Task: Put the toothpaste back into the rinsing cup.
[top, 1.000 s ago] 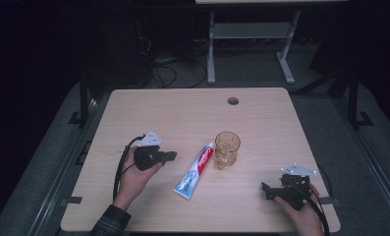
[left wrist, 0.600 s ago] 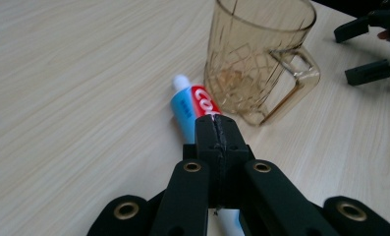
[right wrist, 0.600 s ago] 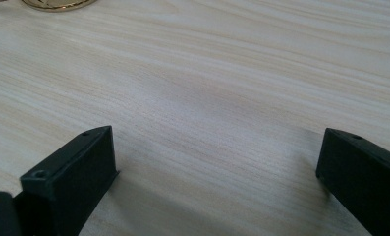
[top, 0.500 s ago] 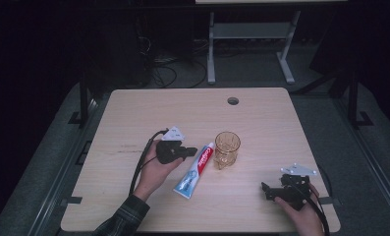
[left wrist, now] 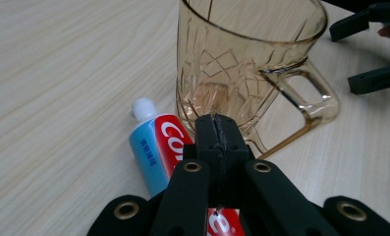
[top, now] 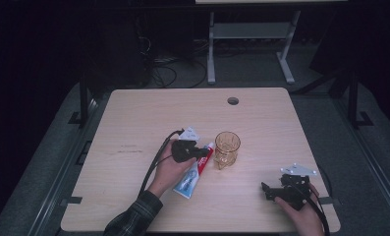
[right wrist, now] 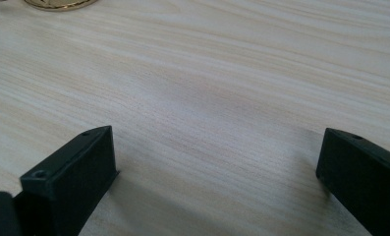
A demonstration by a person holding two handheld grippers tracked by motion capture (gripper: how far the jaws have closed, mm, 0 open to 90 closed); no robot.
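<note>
1. My right gripper (top: 281, 189) rests near the table's (top: 133, 123) near edge, jaws wide apart, holding nothing.
2. My left gripper (left wrist: 217, 135) hovers over the toothpaste tube (left wrist: 151, 142), jaws pressed together, empty; I judge I must spread them before descending squarely across the tube.
3. Just beyond, touching the tube, the amber glass mug (left wrist: 241, 64) stands upright and empty.

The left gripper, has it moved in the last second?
Yes. The left gripper has travelled rightward across the table, from well left of the toothpaste to over it, near the glass mug.
</note>
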